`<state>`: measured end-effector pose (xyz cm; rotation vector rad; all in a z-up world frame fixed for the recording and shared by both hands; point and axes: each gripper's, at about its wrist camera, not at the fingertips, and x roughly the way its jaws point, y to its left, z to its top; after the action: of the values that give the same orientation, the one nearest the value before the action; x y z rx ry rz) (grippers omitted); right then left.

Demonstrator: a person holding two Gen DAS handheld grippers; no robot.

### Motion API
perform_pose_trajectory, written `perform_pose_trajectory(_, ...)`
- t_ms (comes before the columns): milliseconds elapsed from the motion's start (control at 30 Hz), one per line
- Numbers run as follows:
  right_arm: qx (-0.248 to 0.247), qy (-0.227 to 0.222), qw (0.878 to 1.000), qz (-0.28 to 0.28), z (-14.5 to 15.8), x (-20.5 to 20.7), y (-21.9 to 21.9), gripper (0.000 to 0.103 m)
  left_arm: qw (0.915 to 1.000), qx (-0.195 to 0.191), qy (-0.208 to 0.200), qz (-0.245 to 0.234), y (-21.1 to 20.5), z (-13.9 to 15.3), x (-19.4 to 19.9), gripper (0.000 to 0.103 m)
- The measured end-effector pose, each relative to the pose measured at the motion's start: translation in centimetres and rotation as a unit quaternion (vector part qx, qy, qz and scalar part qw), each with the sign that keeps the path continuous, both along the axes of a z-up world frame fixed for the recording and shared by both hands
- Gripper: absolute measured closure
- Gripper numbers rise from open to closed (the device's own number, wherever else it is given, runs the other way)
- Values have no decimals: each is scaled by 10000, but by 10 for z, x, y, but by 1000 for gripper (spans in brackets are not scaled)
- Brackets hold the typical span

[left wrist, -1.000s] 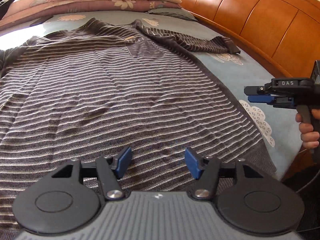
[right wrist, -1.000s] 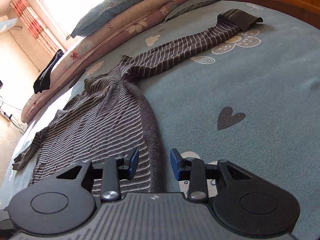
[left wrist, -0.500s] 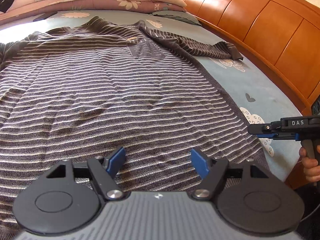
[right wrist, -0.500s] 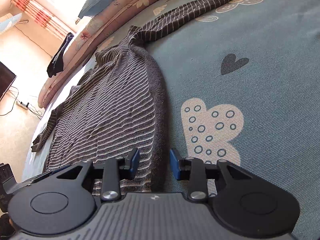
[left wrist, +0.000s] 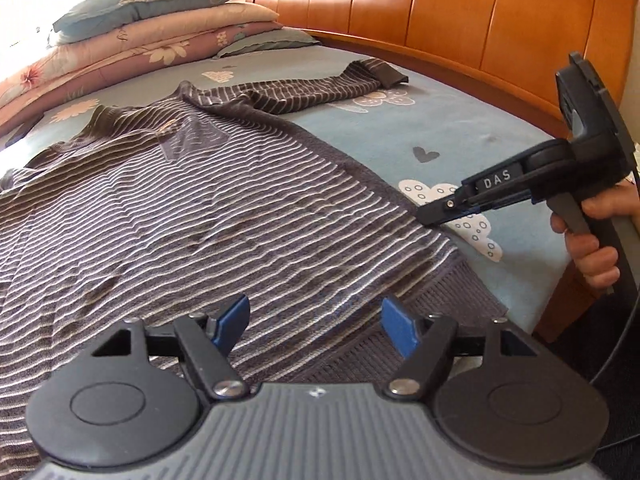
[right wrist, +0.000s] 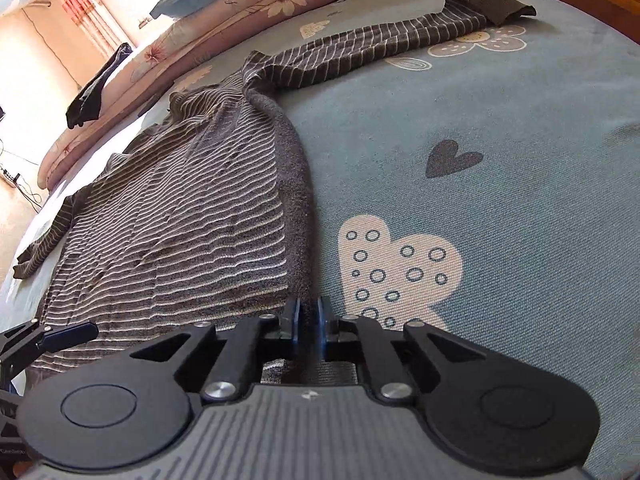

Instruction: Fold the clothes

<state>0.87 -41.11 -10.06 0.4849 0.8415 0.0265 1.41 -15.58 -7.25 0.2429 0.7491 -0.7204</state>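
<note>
A striped sweater (left wrist: 208,208) lies spread flat on the bed (left wrist: 460,128), sleeves out, laid ready for folding. The right hand-held gripper (right wrist: 308,320) is closing its jaws on the sweater's side edge near the hem, presumably to lift it. The left hand-held gripper (left wrist: 316,324) hovers spread and empty over the hem.

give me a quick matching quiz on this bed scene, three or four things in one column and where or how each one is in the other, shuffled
Things:
1. striped sweater
2. right gripper
3. left gripper
4. pillows

States:
a. jaws wide apart above the hem
b. stacked at the far end of the bed
c. spread flat, one sleeve stretched out
d. jaws closing on the sweater's side edge

Pairs: 1-c, 2-d, 3-a, 4-b
</note>
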Motion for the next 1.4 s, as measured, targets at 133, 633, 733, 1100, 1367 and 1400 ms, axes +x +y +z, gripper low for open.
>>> perform_pose_trajectory(133, 79, -356, 9988, -329, 10, -7, -12, 66, 9999, 86, -40, -137, -17, -4, 0, 30)
perform_pose_trajectory(633, 534, -867, 9948, 52, 21, 2, 6, 53, 9984, 91, 435, -355, -1, -4, -18, 25)
perform_pose_trajectory(733, 663, -809, 9937, 390, 18, 9, 23, 51, 9992, 69, 317, 245, 22, -2, -3, 25)
perform_pose_trajectory(1100, -356, -433, 9926, 1079, 6, 22, 89, 42, 9833, -105, 501, 1749, 94, -20, 19, 21)
perform_pose_trajectory(1367, -598, -500, 9892, 1238, 1, 16, 102, 26, 9809, -233, 473, 1873, 111, -21, -19, 18)
perform_pose_trajectory(1400, -585, -515, 9891, 1248, 1, 15, 102, 22, 9811, -225, 473, 1862, 112, -21, -22, 18)
